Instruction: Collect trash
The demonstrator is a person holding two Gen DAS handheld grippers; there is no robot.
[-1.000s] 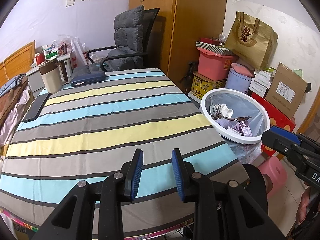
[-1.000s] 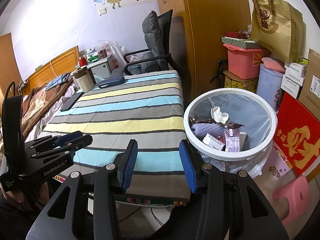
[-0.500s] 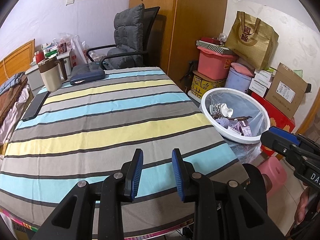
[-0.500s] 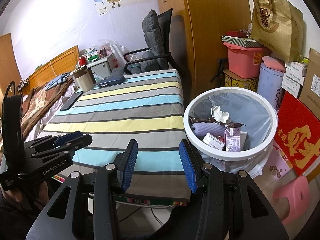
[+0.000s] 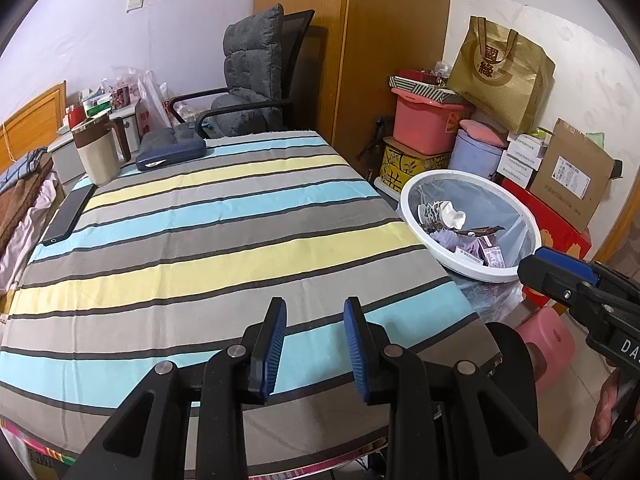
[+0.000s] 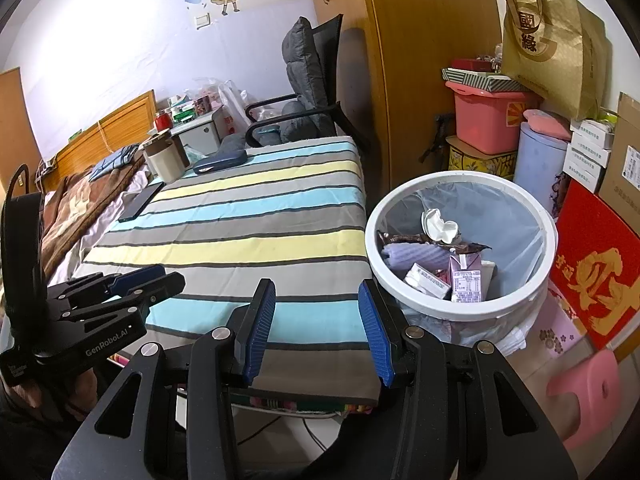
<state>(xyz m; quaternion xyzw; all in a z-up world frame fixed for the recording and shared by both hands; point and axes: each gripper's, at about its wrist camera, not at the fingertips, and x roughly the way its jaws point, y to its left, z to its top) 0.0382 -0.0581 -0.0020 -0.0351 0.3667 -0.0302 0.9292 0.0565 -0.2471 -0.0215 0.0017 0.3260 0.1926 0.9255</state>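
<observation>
A white trash bin (image 6: 460, 308) with a clear liner stands on the floor right of the striped table (image 6: 248, 216). It holds cartons (image 6: 464, 280), a crumpled white cup and wrappers. It also shows in the left wrist view (image 5: 472, 272). My left gripper (image 5: 314, 320) is open and empty over the table's near edge. My right gripper (image 6: 316, 308) is open and empty over the table's near right corner, just left of the bin. Each gripper shows in the other's view, the left gripper (image 6: 132, 284) and the right gripper (image 5: 560, 276).
On the table's far left are a mug (image 5: 100, 152), a dark blue case (image 5: 170, 154) and a phone (image 5: 68, 216). A grey office chair (image 5: 248, 80) stands behind. Boxes, a pink tub (image 5: 424, 124) and a pink stool (image 5: 548, 344) crowd the right floor.
Both grippers stay open and empty. The left wrist view has shifted slightly; nothing on the table or in the bin has moved.
</observation>
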